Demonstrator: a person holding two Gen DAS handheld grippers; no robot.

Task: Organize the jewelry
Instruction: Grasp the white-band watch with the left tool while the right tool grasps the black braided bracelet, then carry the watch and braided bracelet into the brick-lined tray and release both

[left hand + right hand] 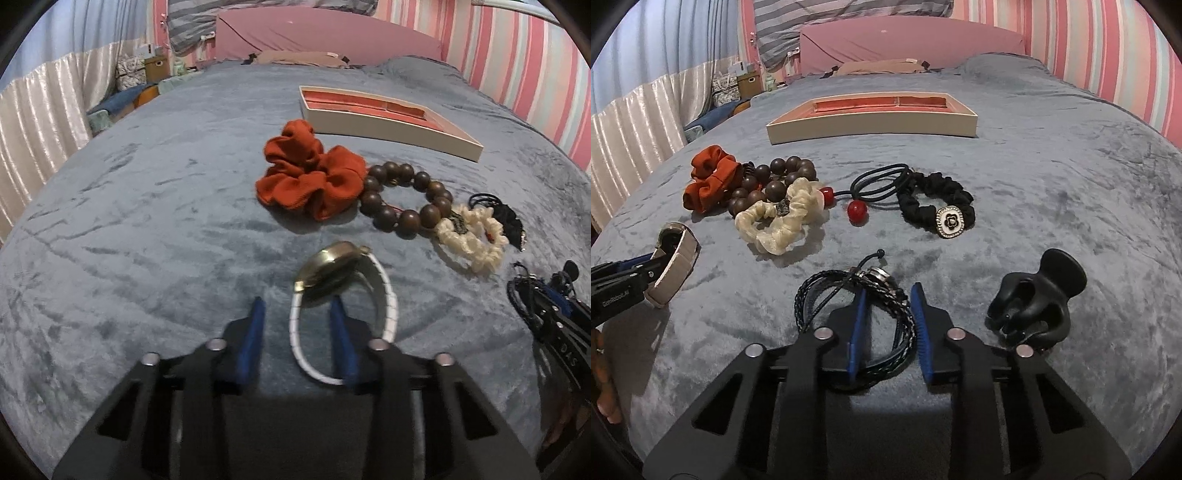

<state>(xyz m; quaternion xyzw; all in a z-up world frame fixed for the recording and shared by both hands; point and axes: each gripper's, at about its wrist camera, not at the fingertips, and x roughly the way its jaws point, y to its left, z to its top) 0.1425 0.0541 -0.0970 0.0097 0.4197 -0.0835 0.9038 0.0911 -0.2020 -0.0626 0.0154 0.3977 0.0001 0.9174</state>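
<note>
Right now the left gripper (297, 306) has its blue fingers apart, with the right finger threaded inside the white band of a watch (341, 291) and the left finger outside it; the fingers are not closed on the band. From the right wrist view the watch (674, 266) sits at that gripper's tip, low over the grey bedspread (1052, 206), and I cannot tell whether it touches the fabric.

The right gripper (888, 291) also has its fingers apart, straddling one side of a dark braided bracelet (849, 306) that lies on the bedspread; neither pad clearly presses it. A black hair claw (1034, 302) sits just to its right.

Further back lie a cream scrunchie (779, 225), a wooden bead bracelet (772, 181) touching a rust-orange scrunchie (709, 181), a hair tie with red beads (871, 188) and a black scrunchie with a flower charm (945, 210). Beyond them is a shallow box with a red lining (871, 123), nothing visible in it
</note>
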